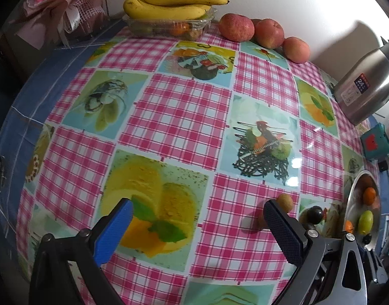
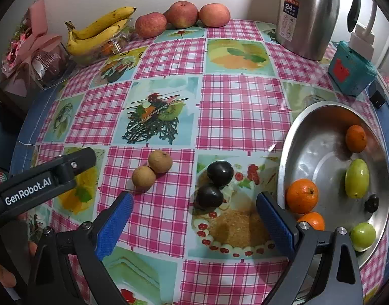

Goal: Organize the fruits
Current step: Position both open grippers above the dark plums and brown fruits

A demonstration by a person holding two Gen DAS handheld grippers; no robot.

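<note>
Your right tool (image 2: 194,209) hangs above the desk (image 2: 240,106) with its blue pads (image 2: 115,226) spread wide and nothing between them. Just ahead of it lie two dark plums (image 2: 214,184), touching each other on a printed cake panel. To their left sit two brown longans (image 2: 152,169), also touching. At your right stands the steel bowl (image 2: 319,152), which holds three oranges (image 2: 301,195), two green fruits (image 2: 356,178) and one small dark fruit (image 2: 371,202).

Your left tool (image 1: 197,216) is likewise spread apart and carries nothing; in the right wrist view its black arm (image 2: 42,178) reaches in from the left edge, near the longans. In the left wrist view one longan (image 1: 285,202) shows just past the right pad (image 1: 283,231).

Along the far edge, against the wall, a bunch of bananas (image 2: 98,33) rests on a clear plastic tray (image 1: 169,26); three apples (image 2: 181,17) lie beside it. A steel kettle (image 2: 309,15) and a teal box (image 2: 350,70) stand at the far right
</note>
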